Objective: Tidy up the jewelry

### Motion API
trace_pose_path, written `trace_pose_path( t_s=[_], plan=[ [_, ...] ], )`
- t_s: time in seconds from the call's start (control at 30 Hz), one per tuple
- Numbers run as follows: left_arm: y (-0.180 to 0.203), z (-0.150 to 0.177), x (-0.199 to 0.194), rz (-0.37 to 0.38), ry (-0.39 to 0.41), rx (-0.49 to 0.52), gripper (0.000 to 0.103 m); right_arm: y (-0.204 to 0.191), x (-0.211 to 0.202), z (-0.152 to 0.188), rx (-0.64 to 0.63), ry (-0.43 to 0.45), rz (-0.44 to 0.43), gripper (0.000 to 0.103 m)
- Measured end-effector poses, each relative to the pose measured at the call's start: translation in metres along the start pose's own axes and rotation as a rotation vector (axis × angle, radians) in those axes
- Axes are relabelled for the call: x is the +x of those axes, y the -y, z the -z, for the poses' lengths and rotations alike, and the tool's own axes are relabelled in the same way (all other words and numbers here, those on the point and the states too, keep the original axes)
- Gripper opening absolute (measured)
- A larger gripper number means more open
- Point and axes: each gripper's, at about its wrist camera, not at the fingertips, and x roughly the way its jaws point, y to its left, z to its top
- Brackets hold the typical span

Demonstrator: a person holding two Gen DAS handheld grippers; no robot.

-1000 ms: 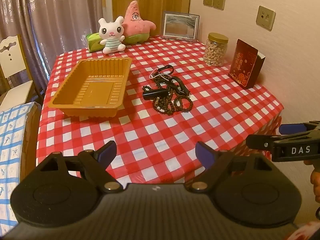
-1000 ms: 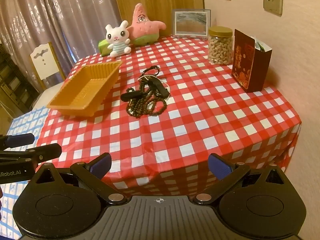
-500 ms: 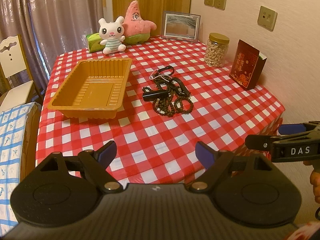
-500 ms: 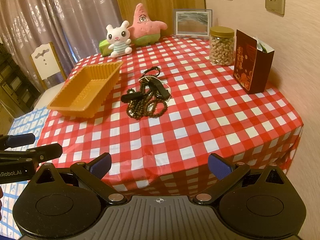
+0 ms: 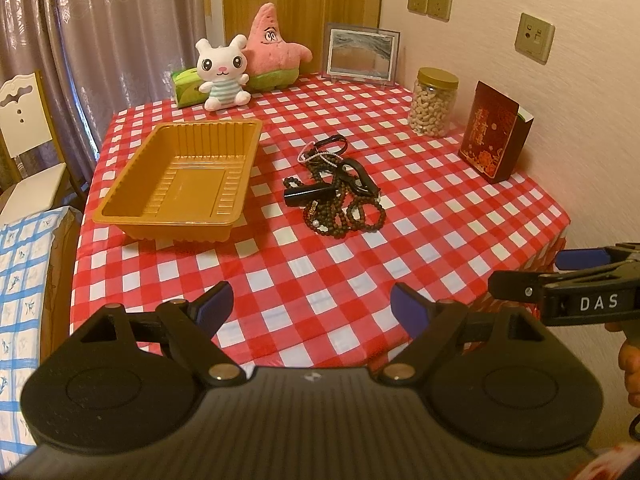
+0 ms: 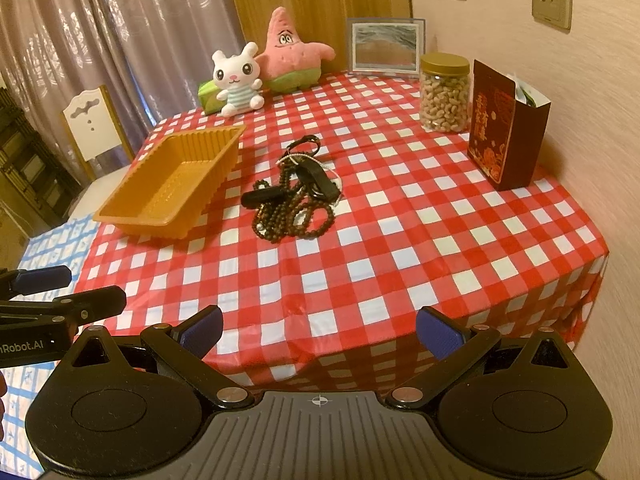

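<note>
Orange tray (image 5: pixel 176 184): ahead-left of the left gripper (image 5: pixel 310 306) fingers, on the tabletop (image 5: pixel 360 280).
Jewelry pile (image 6: pixel 294 196): ahead of the right gripper (image 6: pixel 318 330) fingers, beside tray, unchanged.
Fingers: both pairs still wide, empty.
Scene: slightly nearer than before.

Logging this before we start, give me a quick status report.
Left gripper and right gripper open, short of table. Jewelry pile untouched beside empty tray. Path clear.

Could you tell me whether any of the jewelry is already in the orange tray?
No, the orange tray holds nothing, and the jewelry pile lies beside it on the tablecloth.
</note>
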Motion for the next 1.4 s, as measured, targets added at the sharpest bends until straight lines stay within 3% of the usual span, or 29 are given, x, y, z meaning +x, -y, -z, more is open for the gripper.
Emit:
trace_pose_path(
  t_s=[1.27,1.4],
  plan=[
    [-0.001,-0.008,0.003,0.006,0.005,-0.008,0.085,-0.001,0.001,-0.002,-0.002,0.008,-0.011,0.102],
    [0.002,-0.026,0.002,0.007,0.009,-0.012,0.085,-0.002,0.002,-0.003,-0.004,0.008,-0.012,0.102]
  ],
)
